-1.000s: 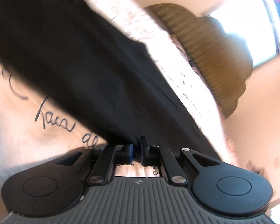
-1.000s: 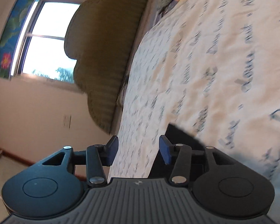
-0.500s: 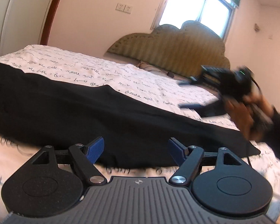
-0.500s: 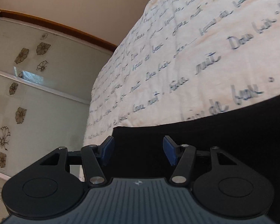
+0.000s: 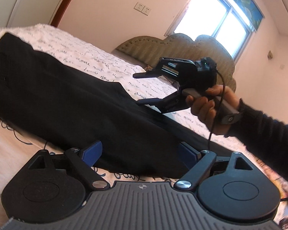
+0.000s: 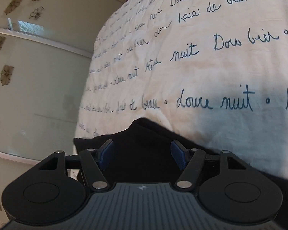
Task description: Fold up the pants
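Observation:
The black pants (image 5: pixel 71 99) lie as one long strip across the bed, from upper left to lower right in the left wrist view. My left gripper (image 5: pixel 140 153) sits low at their near edge, its jaws opening, the blue pads wide apart and clear of the cloth. My right gripper (image 5: pixel 138 88), held in a hand (image 5: pixel 207 105), hovers over the strip's far edge with its fingers spread. In the right wrist view the right gripper (image 6: pixel 142 154) is over a raised hump of the pants (image 6: pixel 144 132); its jaws are opening and grip nothing.
A white bed cover (image 6: pixel 201 67) with dark handwriting lies under the pants. A padded headboard (image 5: pixel 182 46) and a bright window (image 5: pixel 220 17) stand beyond the bed. Glass wardrobe doors (image 6: pixel 28 76) with flower prints run along the bed's far side. A dark sleeve (image 5: pixel 268 134) crosses on the right.
My left gripper was shut on the pants cloth and has let go, opening wide. My right gripper swept from the headboard side along the bed to the pants, its jaws widening.

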The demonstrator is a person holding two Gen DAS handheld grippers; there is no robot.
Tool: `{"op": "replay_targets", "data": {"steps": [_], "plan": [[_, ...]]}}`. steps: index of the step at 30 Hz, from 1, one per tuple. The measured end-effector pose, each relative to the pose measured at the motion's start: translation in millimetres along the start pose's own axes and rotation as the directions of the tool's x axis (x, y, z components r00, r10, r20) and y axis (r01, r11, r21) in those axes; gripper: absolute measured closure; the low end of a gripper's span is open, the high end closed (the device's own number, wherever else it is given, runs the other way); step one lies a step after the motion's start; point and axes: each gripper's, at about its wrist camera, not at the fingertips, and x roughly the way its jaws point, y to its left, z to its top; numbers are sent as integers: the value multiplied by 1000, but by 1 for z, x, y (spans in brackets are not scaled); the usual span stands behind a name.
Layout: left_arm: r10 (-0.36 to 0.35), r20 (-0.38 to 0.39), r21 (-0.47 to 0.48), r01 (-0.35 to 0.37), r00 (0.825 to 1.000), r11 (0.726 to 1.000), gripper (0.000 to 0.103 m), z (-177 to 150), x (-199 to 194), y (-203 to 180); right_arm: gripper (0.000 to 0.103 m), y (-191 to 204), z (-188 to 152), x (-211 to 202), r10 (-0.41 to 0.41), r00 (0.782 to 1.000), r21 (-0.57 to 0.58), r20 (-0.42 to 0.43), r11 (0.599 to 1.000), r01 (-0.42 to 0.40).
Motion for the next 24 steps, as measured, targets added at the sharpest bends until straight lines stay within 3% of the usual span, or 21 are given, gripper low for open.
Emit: {"op": "replay_targets", "data": {"steps": [3, 7, 15, 24], "plan": [[-18, -3, -40, 18, 1000, 999, 13, 1, 1, 6, 38, -1, 5, -3, 23, 999, 12, 23, 1000, -23], [-33, -2, -56, 33, 999, 998, 12, -1, 1, 6, 38, -5, 7, 6, -4, 999, 7, -33, 1000, 4], [-53, 1, -90, 53, 999, 995, 11, -4, 0, 13, 38, -1, 10, 6, 74, 993, 17, -91, 997, -73], [-55, 1, -91, 55, 998, 994, 10, -5, 2, 17, 35, 3, 9, 24, 88, 984, 2, -152, 996, -89]]}}
